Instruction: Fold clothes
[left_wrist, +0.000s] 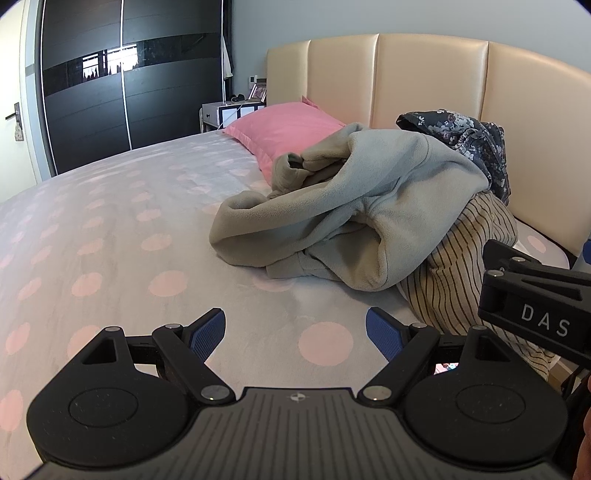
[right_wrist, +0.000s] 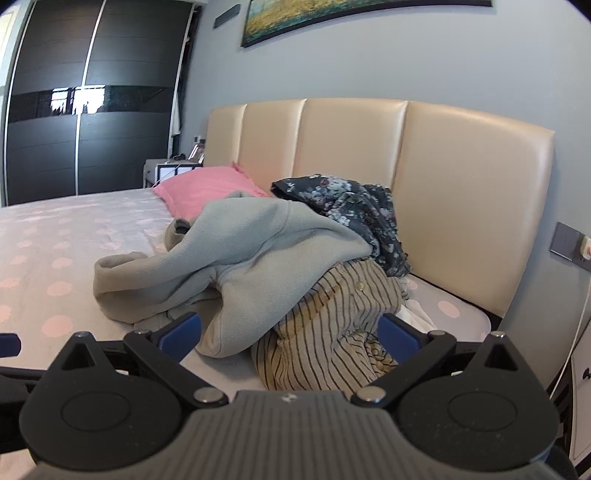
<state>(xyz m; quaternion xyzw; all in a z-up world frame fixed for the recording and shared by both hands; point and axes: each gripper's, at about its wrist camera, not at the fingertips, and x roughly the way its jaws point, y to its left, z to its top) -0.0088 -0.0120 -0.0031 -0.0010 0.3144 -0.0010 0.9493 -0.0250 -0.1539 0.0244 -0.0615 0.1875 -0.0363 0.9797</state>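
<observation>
Two grippers, both spread wide, nothing held. Left gripper (left_wrist: 295, 334) hovers over bare polka-dot bedsheet (left_wrist: 110, 229), short of the clothes. Right gripper (right_wrist: 290, 338) sits low at the near edge of the pile, its blue fingers (right_wrist: 181, 334) flanking the striped shirt (right_wrist: 332, 332); contact can't be confirmed. In the left view the right gripper's body shows at the right edge, beside the striped shirt. Clothes pile lies on the bed's right side near the headboard (right_wrist: 369, 155): striped shirt at the bottom front, grey fleece sweatshirt (left_wrist: 362, 206) crumpled over it and spilling left onto the sheet, dark floral garment (right_wrist: 351, 210) on top at the back, against the headboard. Pink pillow (left_wrist: 284, 129) behind the pile's left. Dark sliding wardrobe (left_wrist: 92, 85) on the far wall.
</observation>
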